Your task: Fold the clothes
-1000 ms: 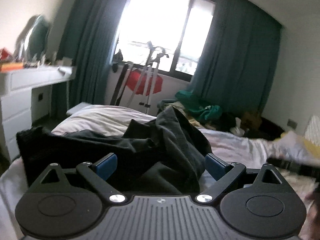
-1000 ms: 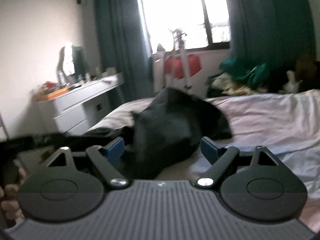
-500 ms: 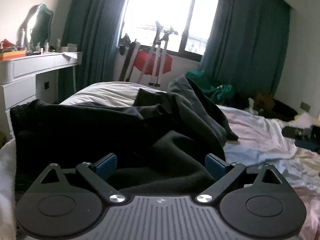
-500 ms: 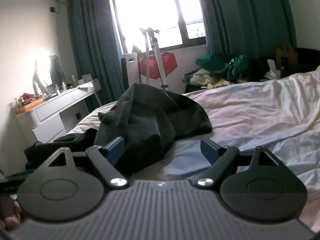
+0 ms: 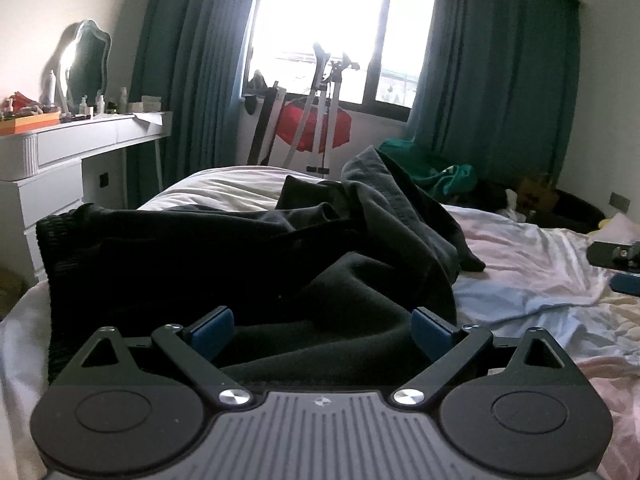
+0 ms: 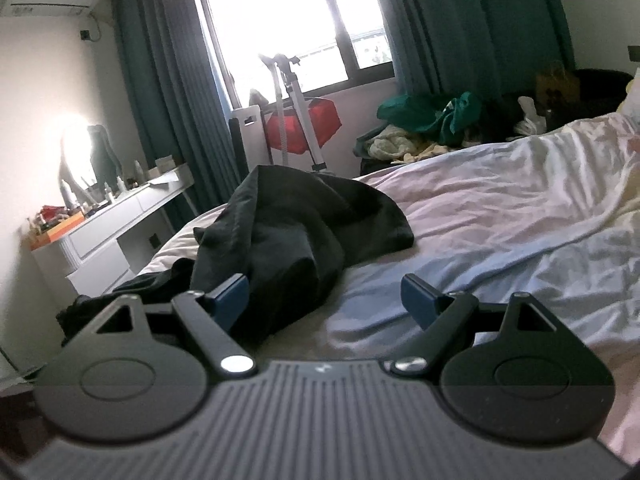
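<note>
A dark garment (image 5: 248, 264) lies crumpled in a heap on the bed (image 5: 532, 264), toward its left side, with one ridge of cloth pushed up at the far end and a ribbed hem draped over the near left edge. In the right wrist view the same garment (image 6: 288, 236) is seen as a mound to the left, the pale sheet (image 6: 500, 208) bare to the right of it.

Compared with a second ago, the garment is seen larger and lower in both views: both hand-held grippers have been brought down and closer to the bed. The left hand-held gripper (image 5: 322, 324) is now held just over the near folds of the garment, its jaws spread apart with nothing clasped between them. The right hand-held gripper (image 6: 324, 296) is likewise spread wide and empty, its left finger (image 6: 230, 294) before the garment's near edge and its right finger over bare sheet.

Nothing is folded yet. The approach is judged nearly complete, and a grasp of the near edge at two points, to spread the cloth flat, seems next.
</note>
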